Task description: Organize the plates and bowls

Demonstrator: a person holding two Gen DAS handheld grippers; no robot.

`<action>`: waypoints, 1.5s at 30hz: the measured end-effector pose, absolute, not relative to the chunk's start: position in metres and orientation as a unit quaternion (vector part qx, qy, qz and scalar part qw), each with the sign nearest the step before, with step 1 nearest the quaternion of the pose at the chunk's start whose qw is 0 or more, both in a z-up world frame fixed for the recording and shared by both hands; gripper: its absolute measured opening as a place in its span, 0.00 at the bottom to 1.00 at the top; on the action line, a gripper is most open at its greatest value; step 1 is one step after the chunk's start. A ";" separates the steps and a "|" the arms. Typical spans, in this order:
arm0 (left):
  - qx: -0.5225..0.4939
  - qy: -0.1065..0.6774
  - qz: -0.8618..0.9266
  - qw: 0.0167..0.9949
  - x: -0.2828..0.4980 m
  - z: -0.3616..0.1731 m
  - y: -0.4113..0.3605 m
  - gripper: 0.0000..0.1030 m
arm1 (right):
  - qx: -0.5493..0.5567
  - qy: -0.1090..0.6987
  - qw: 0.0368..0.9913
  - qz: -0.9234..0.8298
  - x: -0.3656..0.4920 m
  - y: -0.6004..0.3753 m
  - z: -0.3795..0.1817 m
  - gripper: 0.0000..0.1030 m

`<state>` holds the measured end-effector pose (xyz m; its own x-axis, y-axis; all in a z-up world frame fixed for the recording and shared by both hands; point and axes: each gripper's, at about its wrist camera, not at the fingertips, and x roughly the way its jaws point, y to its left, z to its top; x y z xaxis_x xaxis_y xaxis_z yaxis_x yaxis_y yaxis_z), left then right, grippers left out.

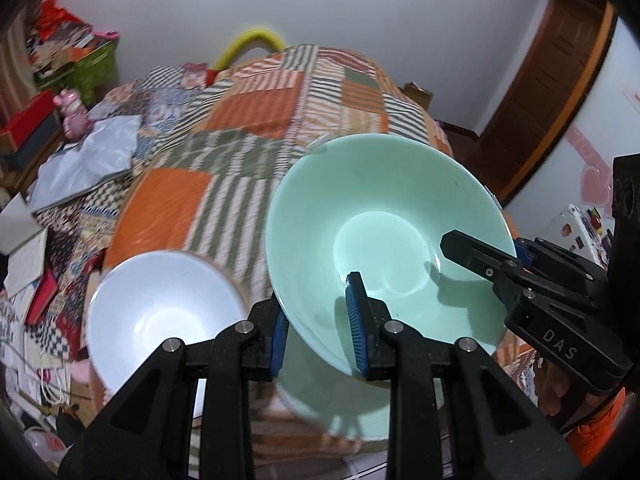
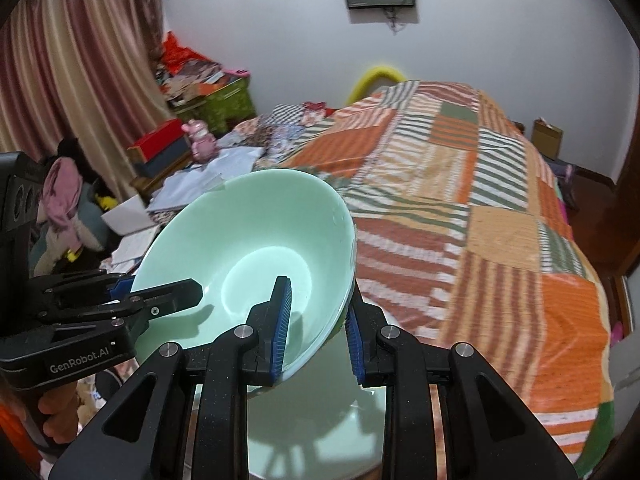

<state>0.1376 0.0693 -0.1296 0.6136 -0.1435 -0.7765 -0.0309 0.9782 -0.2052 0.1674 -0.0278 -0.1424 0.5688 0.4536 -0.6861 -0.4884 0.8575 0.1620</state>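
Note:
A mint-green bowl (image 1: 380, 208) (image 2: 248, 232) hangs tilted in the air, held by both grippers. My left gripper (image 1: 318, 320) is shut on its near rim, one blue pad inside and one outside. It shows from the side in the right wrist view (image 2: 156, 286). My right gripper (image 2: 316, 332) is shut on the opposite rim, and in the left wrist view (image 1: 488, 246) one black finger reaches into the bowl. Right under the bowl sits a second mint-green dish (image 1: 332, 408) (image 2: 312, 432), partly hidden. A white bowl (image 1: 160, 308) stands to its left.
A bed with an orange, green and white patchwork quilt (image 1: 240, 128) (image 2: 480, 200) fills the space ahead. Books, boxes and a pink figurine (image 1: 74, 116) crowd the left side. A brown door (image 1: 540, 80) stands at the right.

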 end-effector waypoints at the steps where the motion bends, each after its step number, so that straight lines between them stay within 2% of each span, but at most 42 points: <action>1: -0.102 0.438 -0.027 0.893 0.135 -0.130 0.074 0.26 | -0.025 0.381 0.883 0.272 0.167 -0.020 -0.144 0.23; 19: -0.129 0.447 0.037 0.884 0.092 -0.155 0.159 0.26 | -0.043 0.407 0.850 0.332 0.154 0.059 -0.168 0.23; 45: -0.136 0.479 0.066 0.865 0.094 -0.195 0.191 0.26 | -0.055 0.457 0.810 0.362 0.164 0.093 -0.203 0.23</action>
